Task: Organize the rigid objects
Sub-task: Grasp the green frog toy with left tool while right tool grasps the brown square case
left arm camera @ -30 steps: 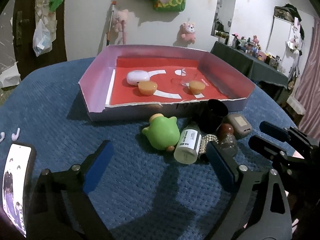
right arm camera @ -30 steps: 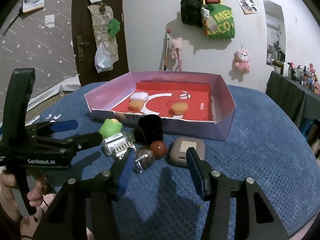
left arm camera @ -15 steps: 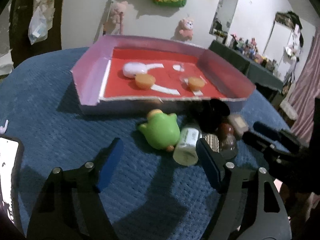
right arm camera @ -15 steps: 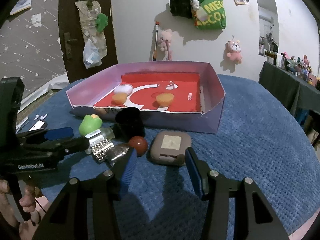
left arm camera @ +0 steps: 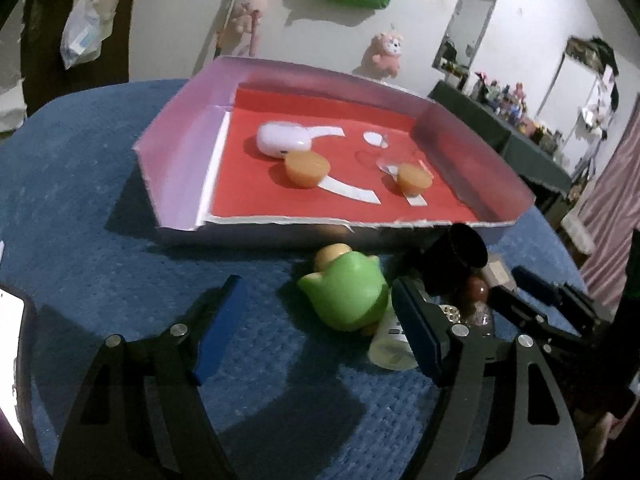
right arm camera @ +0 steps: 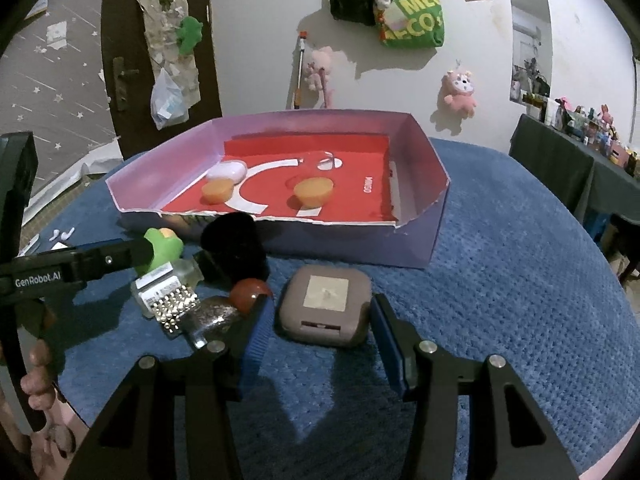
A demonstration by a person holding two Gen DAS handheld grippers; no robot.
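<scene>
— How do your grippers stand?

— My right gripper [right arm camera: 316, 332] is partly open, its blue pads on either side of the near edge of a flat, rounded mauve-brown plastic case [right arm camera: 325, 305] with a pale square on its lid. The pads flank it without pressing; it lies flat on the blue knitted cloth [right arm camera: 520, 280]. My left gripper [left arm camera: 316, 332] is wider apart and has hold of nothing. A glossy green frog-shaped toy [left arm camera: 347, 297] lies on its side just ahead, close to the right-hand pad.

— And the rest of the pile?

— Beside the frog: a small clear bottle [right arm camera: 160, 286] with a printed label, a studded silver piece [right arm camera: 178, 309], a round dark-red ball [right arm camera: 251, 293] and a black cylindrical cup [right arm camera: 235, 249], all bunched together against the front wall of the shallow lilac cardboard tray [right arm camera: 344, 246].

— What's inside the tray?

— On its red floor, a white oval case [left arm camera: 282, 140] and two orange round pudding-like pieces [left arm camera: 307, 168], one touching the white case, the other apart to the right.
</scene>
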